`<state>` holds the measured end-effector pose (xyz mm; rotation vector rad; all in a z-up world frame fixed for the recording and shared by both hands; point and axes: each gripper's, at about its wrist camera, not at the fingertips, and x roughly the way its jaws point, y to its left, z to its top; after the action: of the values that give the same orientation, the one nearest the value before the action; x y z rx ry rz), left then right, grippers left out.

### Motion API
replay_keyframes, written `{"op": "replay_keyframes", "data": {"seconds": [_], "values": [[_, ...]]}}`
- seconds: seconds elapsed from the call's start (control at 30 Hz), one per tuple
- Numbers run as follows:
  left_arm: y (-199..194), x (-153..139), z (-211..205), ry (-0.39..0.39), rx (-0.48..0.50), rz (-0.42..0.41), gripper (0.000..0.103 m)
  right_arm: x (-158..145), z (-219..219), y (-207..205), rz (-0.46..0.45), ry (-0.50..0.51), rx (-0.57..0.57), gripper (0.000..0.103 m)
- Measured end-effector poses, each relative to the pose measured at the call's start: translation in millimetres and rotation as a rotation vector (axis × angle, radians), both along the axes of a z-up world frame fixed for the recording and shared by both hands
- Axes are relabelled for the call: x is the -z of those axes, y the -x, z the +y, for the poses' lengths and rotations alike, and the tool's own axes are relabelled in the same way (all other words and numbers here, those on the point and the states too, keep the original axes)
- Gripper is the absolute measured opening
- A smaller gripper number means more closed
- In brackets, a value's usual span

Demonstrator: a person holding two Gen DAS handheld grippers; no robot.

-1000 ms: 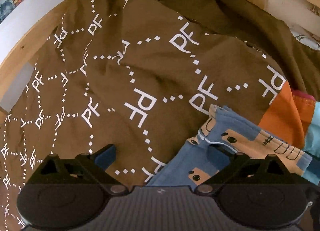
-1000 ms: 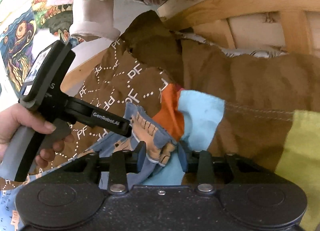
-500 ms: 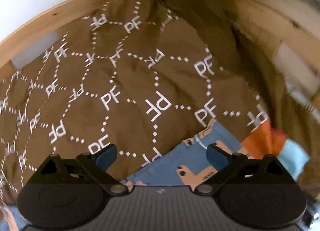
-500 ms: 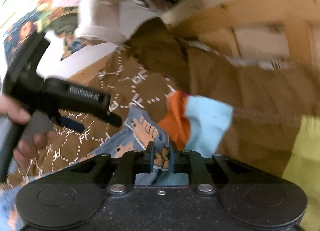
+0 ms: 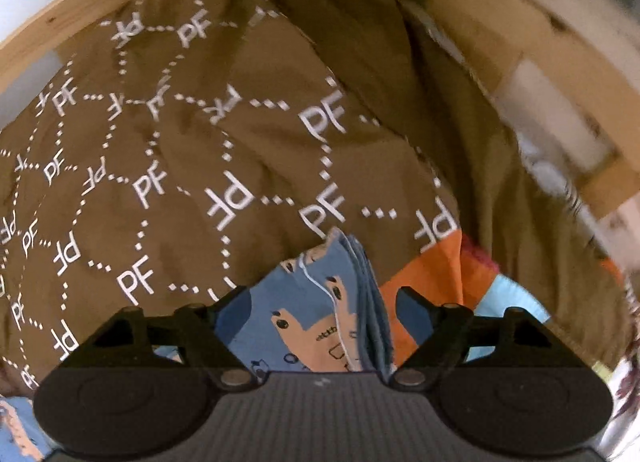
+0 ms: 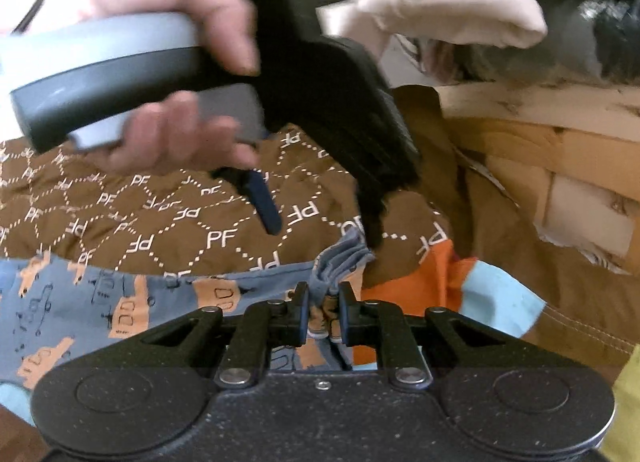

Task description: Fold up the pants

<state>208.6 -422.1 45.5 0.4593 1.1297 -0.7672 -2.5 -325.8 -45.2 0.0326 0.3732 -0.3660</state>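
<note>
The right gripper (image 6: 323,316) pinches a bunched corner of the blue cartoon-print pants (image 6: 80,302), which lie on the brown quilted cover printed "PF" (image 5: 240,149). The left gripper (image 5: 316,306), jaws apart and just narrowing, straddles the pants without pressing them.

Right gripper (image 6: 323,316) closed onto pants (image 6: 120,302); left gripper (image 5: 316,312) narrowing, moved over them.

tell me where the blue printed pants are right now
The blue printed pants lie low in both wrist views on the brown PF-patterned cover, their bunched edge pinched in the right tongs beside an orange patch.
</note>
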Motion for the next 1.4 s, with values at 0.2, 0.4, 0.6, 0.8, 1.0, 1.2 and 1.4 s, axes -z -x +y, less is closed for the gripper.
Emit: {"op": "replay_keyframes", "data": {"seconds": [0.2, 0.4, 0.6, 0.8, 1.0, 1.2, 1.4], "values": [[3.0, 10.3, -16.5, -0.067, 0.007, -0.008, 0.084, 1.3, 10.7, -1.4, 0.02, 0.039, -0.045, 0.016], [-1.2, 10.1, -14.4, -0.074, -0.014, -0.013, 0.039, 0.8, 15.0, -1.7, 0.026, 0.054, -0.065, 0.016], [-8.5, 4.4, 9.2, 0.0, -0.052, 0.03, 0.017, -1.2, 18.3, 2.5, 0.012, 0.074, -0.085, 0.016], [-11.7, -10.8, 63.2, 0.138, -0.056, 0.061, 0.015, -9.9, 36.1, 13.3, -0.046, 0.099, -0.157, 0.016], [-10.4, -15.8, 128.1, 0.203, -0.101, 0.044, 0.013, -13.4, 68.9, 12.0, -0.048, 0.124, -0.282, 0.015], [-26.7, 2.3, 202.1, 0.268, -0.224, 0.081, 0.013, -10.4, 107.0, 1.8, -0.011, 0.128, -0.434, 0.015], [-37.1, 37.8, 260.7, 0.276, -0.308, 0.139, 0.013, 2.0, 139.0, -13.3, 0.054, 0.11, -0.519, 0.015]]}}
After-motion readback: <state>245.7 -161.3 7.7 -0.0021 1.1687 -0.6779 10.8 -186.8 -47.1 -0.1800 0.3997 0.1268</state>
